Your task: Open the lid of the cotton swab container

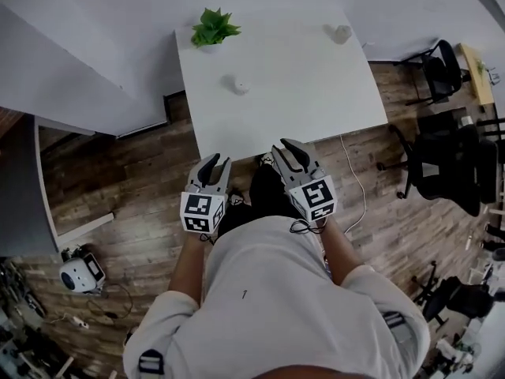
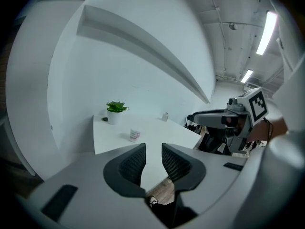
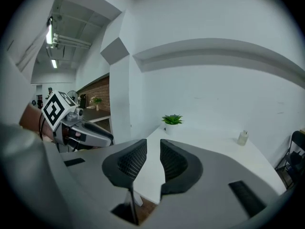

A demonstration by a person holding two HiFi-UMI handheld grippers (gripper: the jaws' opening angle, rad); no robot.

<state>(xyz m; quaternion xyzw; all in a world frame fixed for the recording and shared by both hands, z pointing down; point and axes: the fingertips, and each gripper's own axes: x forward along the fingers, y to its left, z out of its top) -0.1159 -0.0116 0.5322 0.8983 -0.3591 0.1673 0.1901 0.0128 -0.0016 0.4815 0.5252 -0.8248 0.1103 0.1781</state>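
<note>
The big white rectangular counter (image 1: 300, 93) fills the middle of the head view, and the person in the pale top (image 1: 268, 306) stands at its near edge, over the wood-plank floor. Nothing has begun on the task.

The left gripper (image 1: 218, 163) hangs just short of that edge, its grey ribbed jaws a little apart with only bare counter and floor showing in the gap. The right gripper (image 1: 286, 145) is level with it and in the same state: jaws parted narrowly, gripping nothing.

At the far left corner sits a small green plant in a white pot (image 1: 213, 28). The target, a small white round cotton swab container with a pinkish label (image 1: 240, 85), stands alone mid-counter, well apart from both grippers, lid on as far as can be made out. A tiny pale bottle (image 1: 342, 33) sits far right.

The reach, the steadying and the lid all remain to do.
</note>
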